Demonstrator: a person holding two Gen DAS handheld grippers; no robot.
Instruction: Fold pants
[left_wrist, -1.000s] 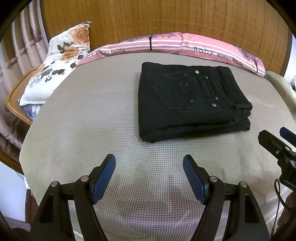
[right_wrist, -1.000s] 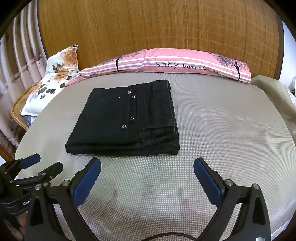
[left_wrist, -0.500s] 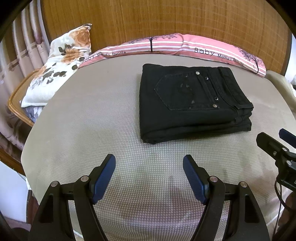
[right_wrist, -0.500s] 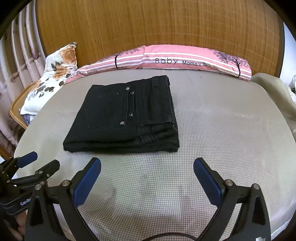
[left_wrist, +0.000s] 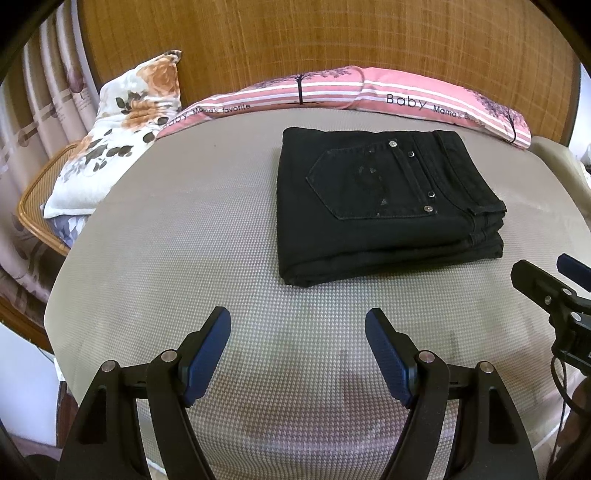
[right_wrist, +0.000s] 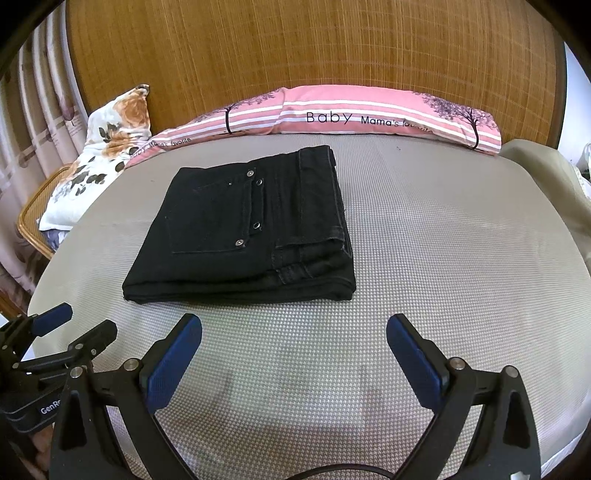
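Black pants (left_wrist: 384, 206) lie folded into a thick rectangle on the grey bed (left_wrist: 184, 240), back pocket and rivets facing up. In the right wrist view the same pants (right_wrist: 247, 229) sit ahead and to the left. My left gripper (left_wrist: 297, 326) hovers open over bare mattress, short of the pants' near edge, nothing between its blue pads. My right gripper (right_wrist: 294, 332) is also open and empty, just short of the pants' near fold. Each gripper shows at the edge of the other's view: the right gripper (left_wrist: 546, 273), the left gripper (right_wrist: 74, 328).
A long pink striped pillow (right_wrist: 351, 114) lies along the woven headboard (right_wrist: 295, 48). A floral pillow (left_wrist: 122, 136) leans at the far left over a rattan chair (left_wrist: 40, 206). Curtains hang at the left. A beige cloth (right_wrist: 546, 177) drapes the bed's right edge.
Both views have shifted a little; the pants sit slightly lower and nearer in frame. Both grippers stay open and the pants lie unmoved.
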